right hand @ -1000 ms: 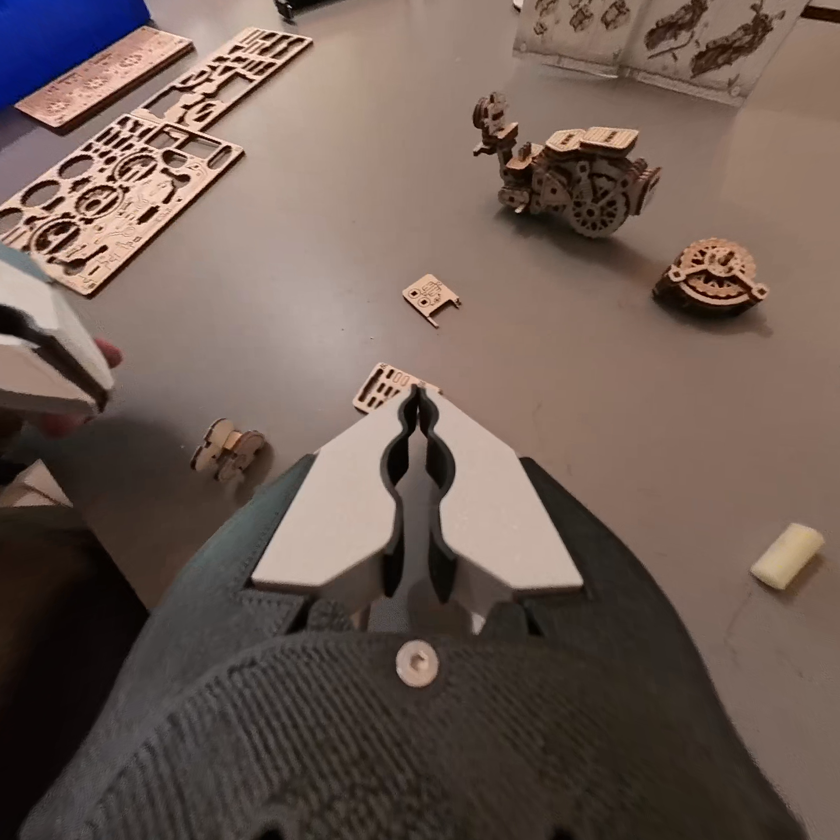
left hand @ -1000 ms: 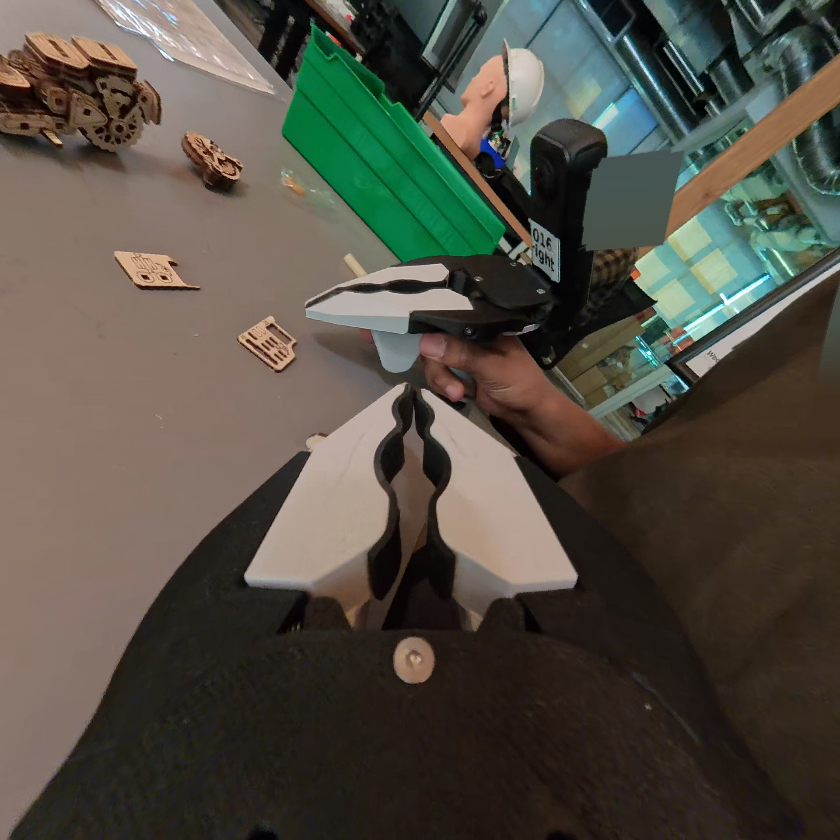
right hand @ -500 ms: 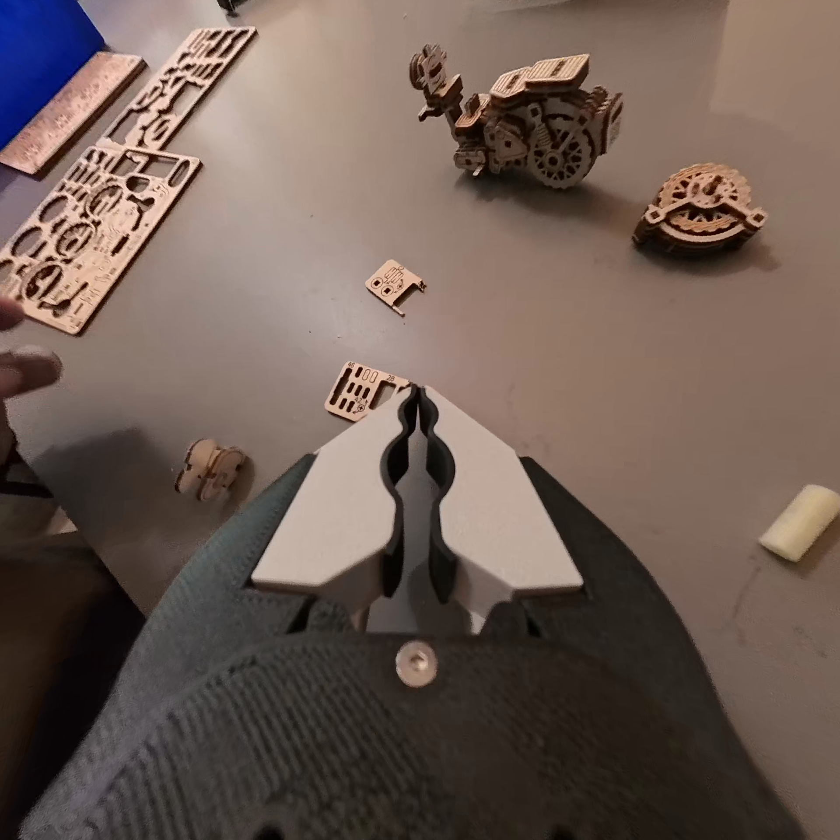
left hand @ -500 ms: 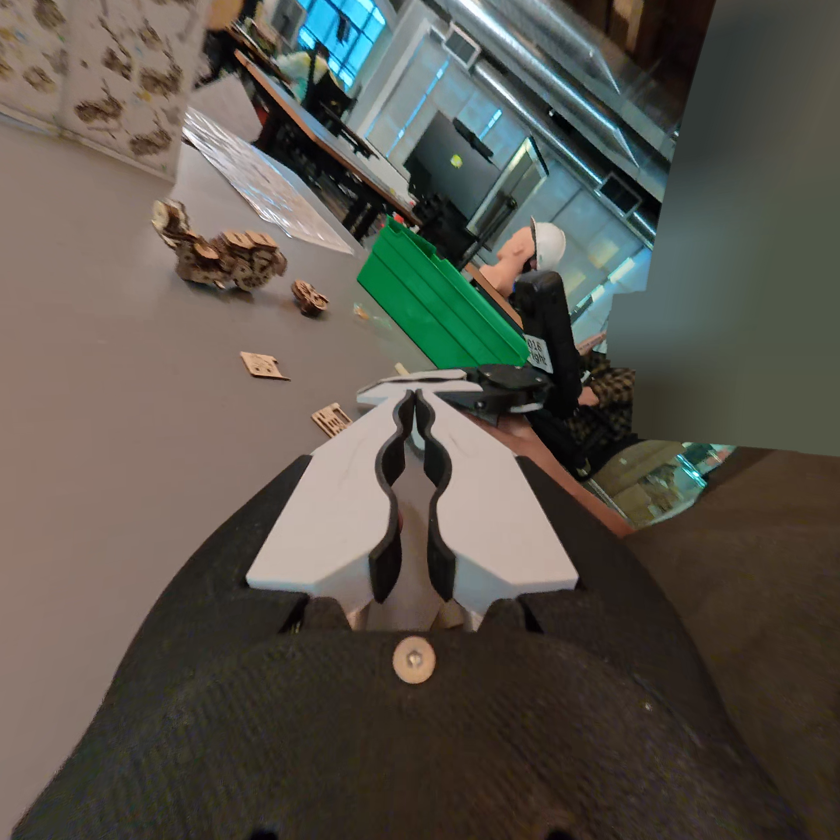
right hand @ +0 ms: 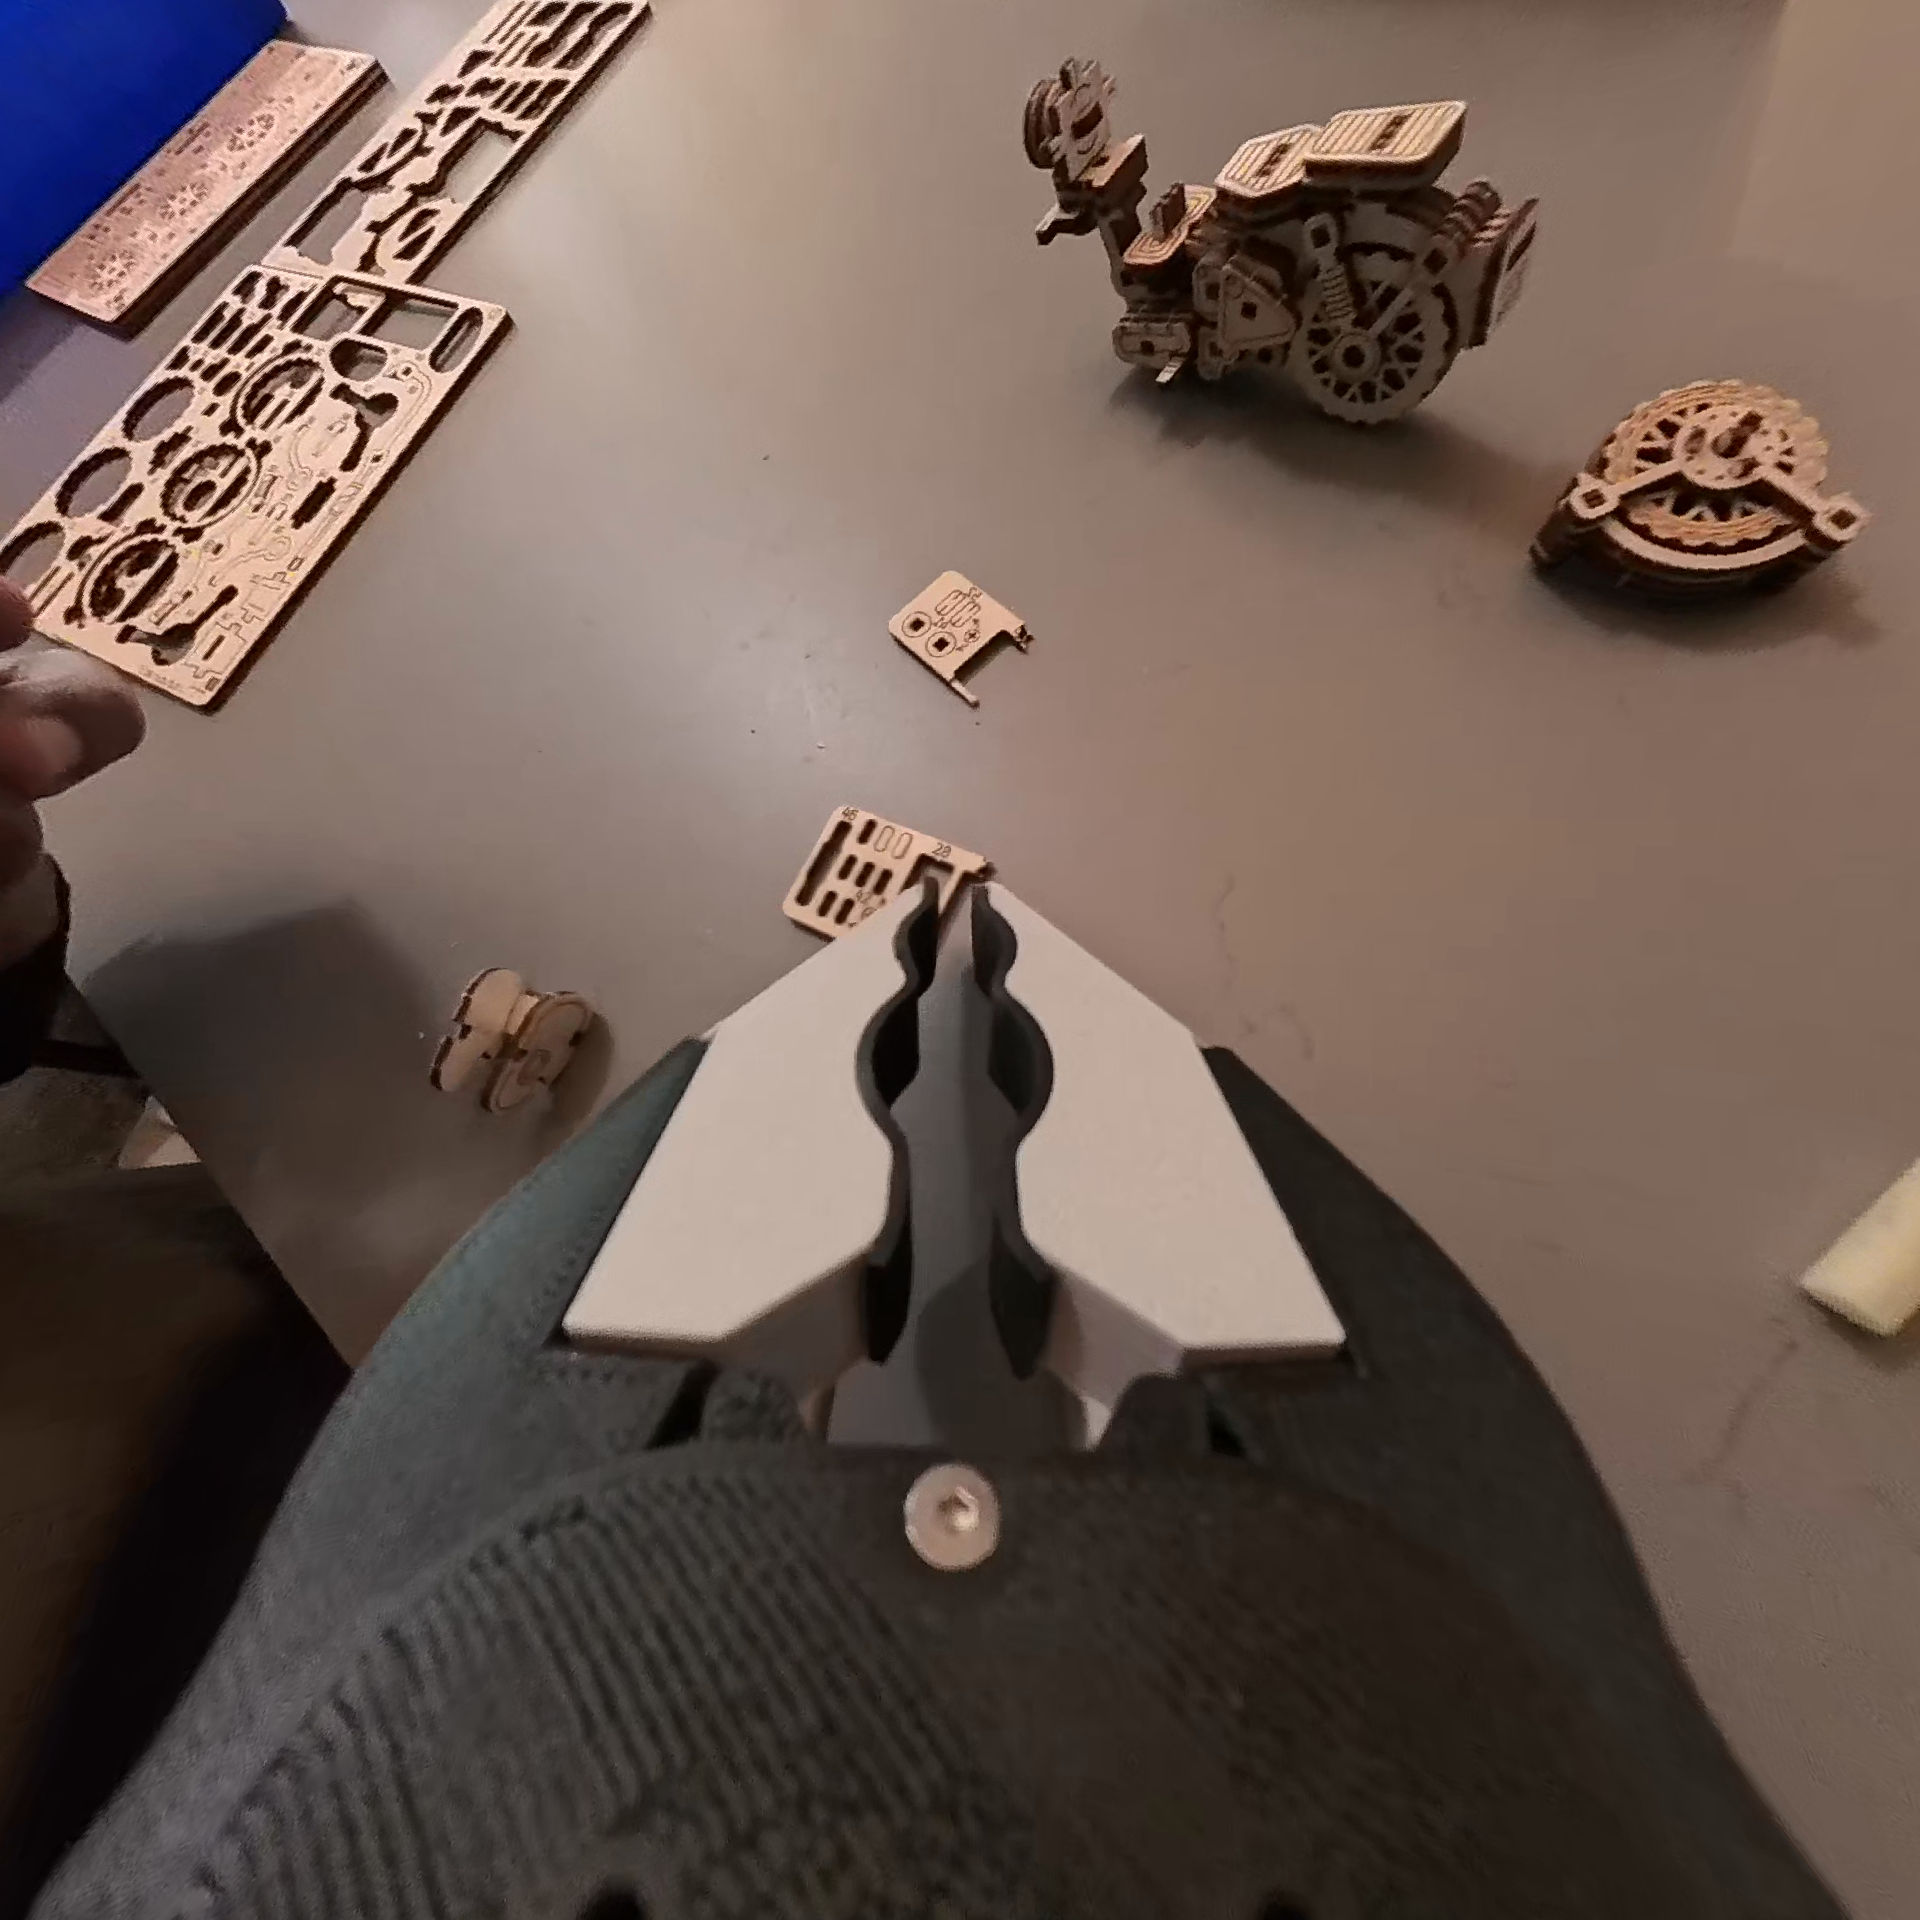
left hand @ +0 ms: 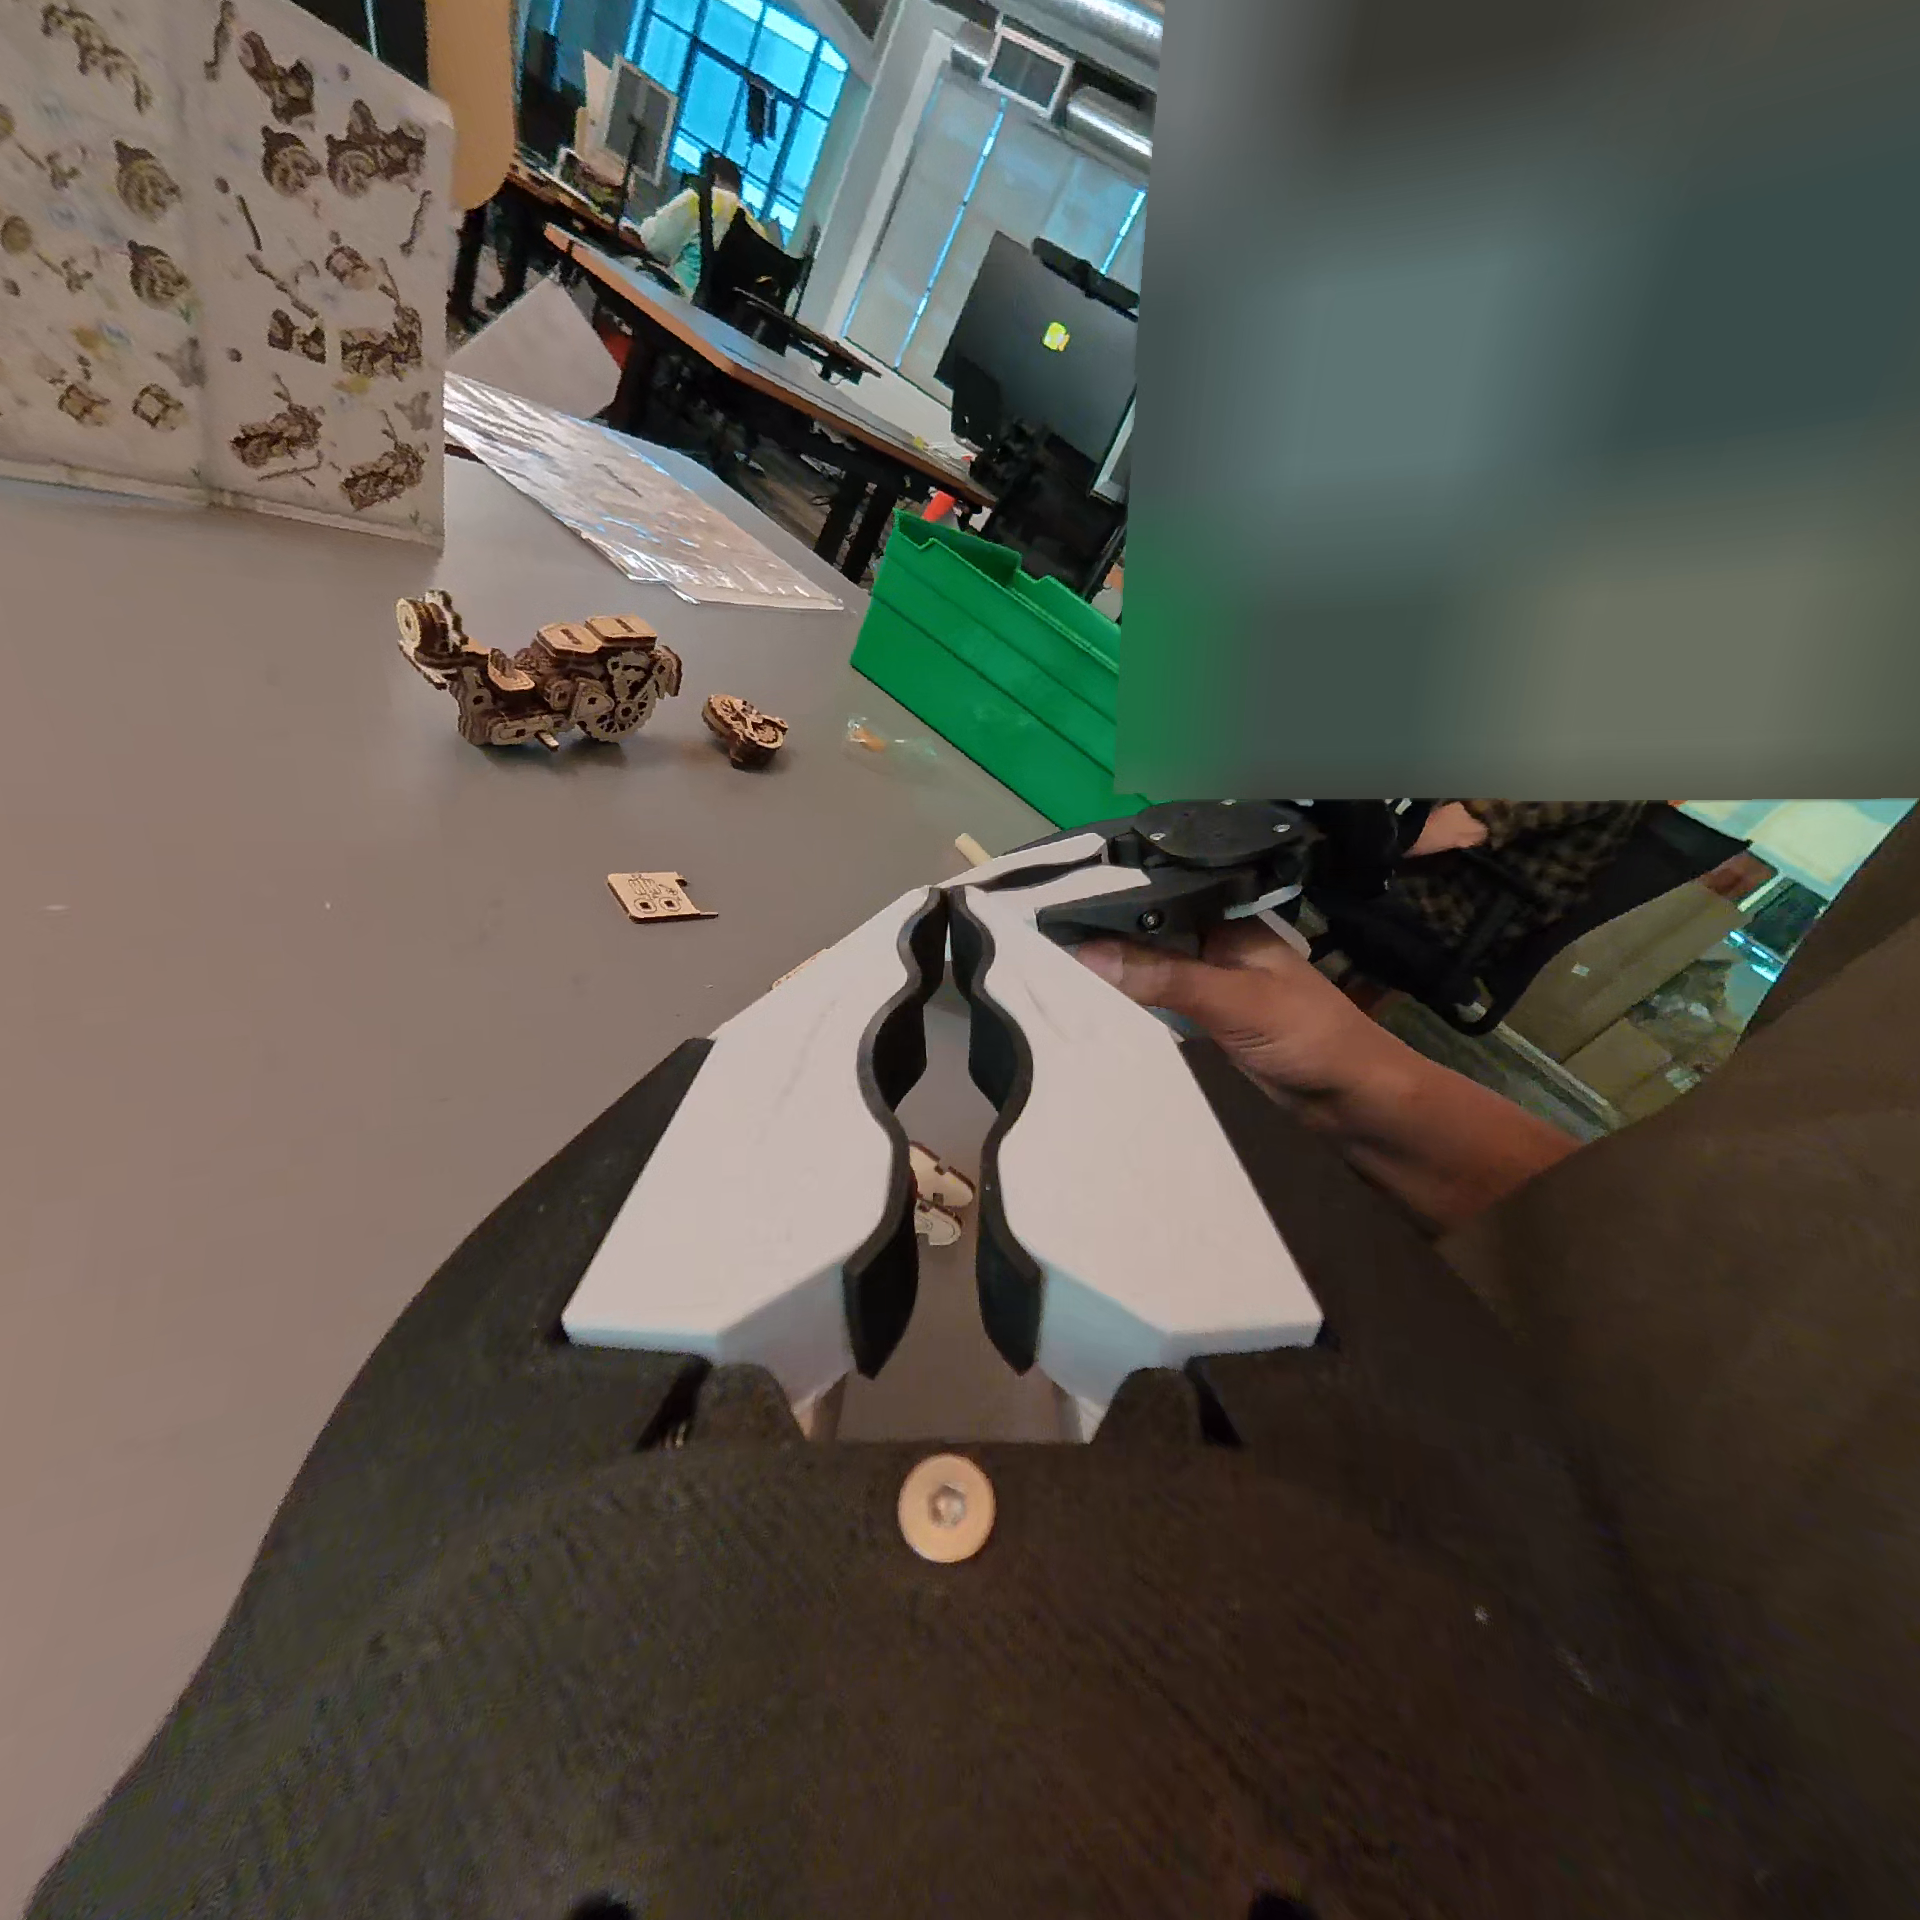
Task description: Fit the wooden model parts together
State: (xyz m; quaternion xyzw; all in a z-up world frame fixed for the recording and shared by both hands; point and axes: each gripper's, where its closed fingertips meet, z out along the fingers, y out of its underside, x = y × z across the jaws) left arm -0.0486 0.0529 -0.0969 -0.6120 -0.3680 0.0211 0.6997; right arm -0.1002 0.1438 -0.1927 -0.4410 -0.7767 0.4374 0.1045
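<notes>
A part-built wooden motorcycle (right hand: 1320, 270) stands on the grey table (right hand: 1351, 831), with a round wheel assembly (right hand: 1694, 499) to its right. Nearer lie a small square piece (right hand: 956, 634), a slotted flat piece (right hand: 852, 883) and a small pale part (right hand: 514, 1039). My right gripper (right hand: 951, 894) is empty, with its jaws almost together, and its tips hover over the slotted piece's near edge. My left gripper (left hand: 945, 899) is shut and empty. In the left wrist view its tips are beside the right gripper's fingers (left hand: 1049, 868). That view also shows the motorcycle (left hand: 540, 681) and the wheel assembly (left hand: 743, 727).
Punched-out wooden sheets (right hand: 239, 468) lie at the far left by a blue object (right hand: 104, 104). A pale yellow block (right hand: 1870, 1268) lies at the right. A green bin (left hand: 977, 665), a standing instruction sheet (left hand: 208, 260) and a clear plastic sheet (left hand: 623, 509) are at the table's far side. The left gripper's tips are roughly 15 cm from the right gripper's. The left gripper is farther from the small square piece (right hand: 956, 634), some 15 cm, than the right, some 7 cm. My left wrist view (left hand: 665, 896) looks at it from another angle.
My left gripper has swung up and round towards the table's far side. My right gripper has moved forward and down over the slotted piece, and its jaws have parted by a sliver.
</notes>
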